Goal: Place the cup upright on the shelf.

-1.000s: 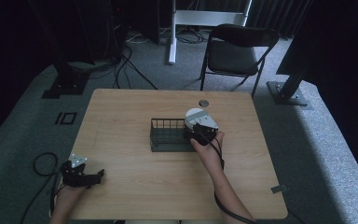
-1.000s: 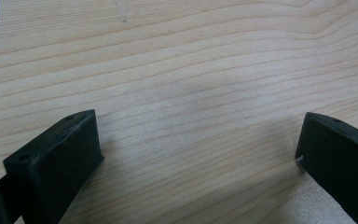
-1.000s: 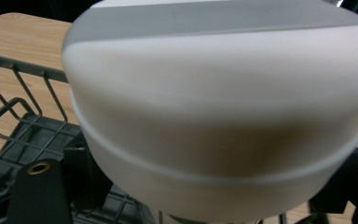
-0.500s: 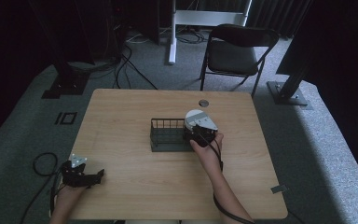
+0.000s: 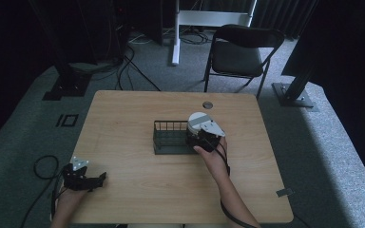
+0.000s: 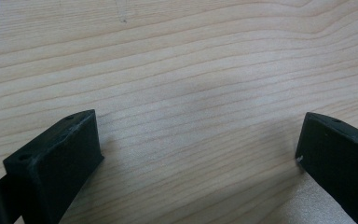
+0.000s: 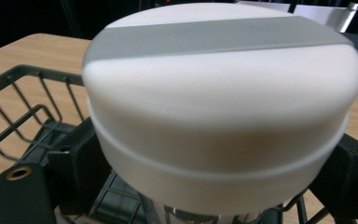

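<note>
A white round lidded container (image 5: 197,122) with a grey stripe across its top (image 7: 223,42) is held over the right end of a dark wire basket (image 5: 164,142). My right gripper (image 5: 200,136) is shut on it, its black jaws pressing the container's sides (image 7: 214,186) just below the lid. The basket's wire wall (image 7: 23,93) runs to the left and underneath. My left gripper (image 5: 99,179) rests at the table's front left corner, open, with only bare wood between its jaws (image 6: 200,149).
The wooden table (image 5: 138,109) has a round cable hole (image 5: 207,104) behind the basket. A black folding chair (image 5: 240,52) stands beyond the far edge. Cables and stand bases lie on the grey floor to the left and right.
</note>
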The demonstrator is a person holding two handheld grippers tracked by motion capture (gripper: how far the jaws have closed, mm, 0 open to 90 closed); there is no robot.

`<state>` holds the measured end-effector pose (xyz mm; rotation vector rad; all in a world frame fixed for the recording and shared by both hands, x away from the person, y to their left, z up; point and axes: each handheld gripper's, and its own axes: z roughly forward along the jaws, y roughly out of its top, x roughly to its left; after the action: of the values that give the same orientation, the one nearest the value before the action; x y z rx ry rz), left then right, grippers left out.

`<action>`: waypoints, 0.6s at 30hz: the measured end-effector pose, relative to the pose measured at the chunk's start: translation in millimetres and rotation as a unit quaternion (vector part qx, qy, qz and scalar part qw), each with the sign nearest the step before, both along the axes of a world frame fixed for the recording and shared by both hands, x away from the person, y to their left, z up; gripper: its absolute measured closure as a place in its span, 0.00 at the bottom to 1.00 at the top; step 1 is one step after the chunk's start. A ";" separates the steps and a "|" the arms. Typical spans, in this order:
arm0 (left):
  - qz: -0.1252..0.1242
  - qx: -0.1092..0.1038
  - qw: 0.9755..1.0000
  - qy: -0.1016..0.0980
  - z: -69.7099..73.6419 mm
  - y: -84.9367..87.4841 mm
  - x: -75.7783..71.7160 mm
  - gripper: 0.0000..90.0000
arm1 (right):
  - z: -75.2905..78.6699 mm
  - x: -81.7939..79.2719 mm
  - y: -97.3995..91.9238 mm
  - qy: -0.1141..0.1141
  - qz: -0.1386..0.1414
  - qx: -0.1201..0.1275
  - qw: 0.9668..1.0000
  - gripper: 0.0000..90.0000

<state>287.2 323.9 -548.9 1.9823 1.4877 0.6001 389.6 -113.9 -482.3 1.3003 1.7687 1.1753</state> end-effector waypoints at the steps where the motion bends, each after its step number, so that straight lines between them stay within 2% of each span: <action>1: 0.000 0.000 1.000 0.000 0.0 0.0 0.0 0.00 | 0.2 -0.6 -0.7 0.000 0.001 0.002 1.000 0.13; 18: 0.000 0.000 1.000 0.000 0.0 0.0 0.0 0.00 | -1.9 -16.2 -15.6 -0.001 0.016 0.014 1.000 0.13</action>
<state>287.2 323.9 -548.9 1.9821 1.4876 0.6002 373.4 -129.5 -484.2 1.2907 1.7850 1.2228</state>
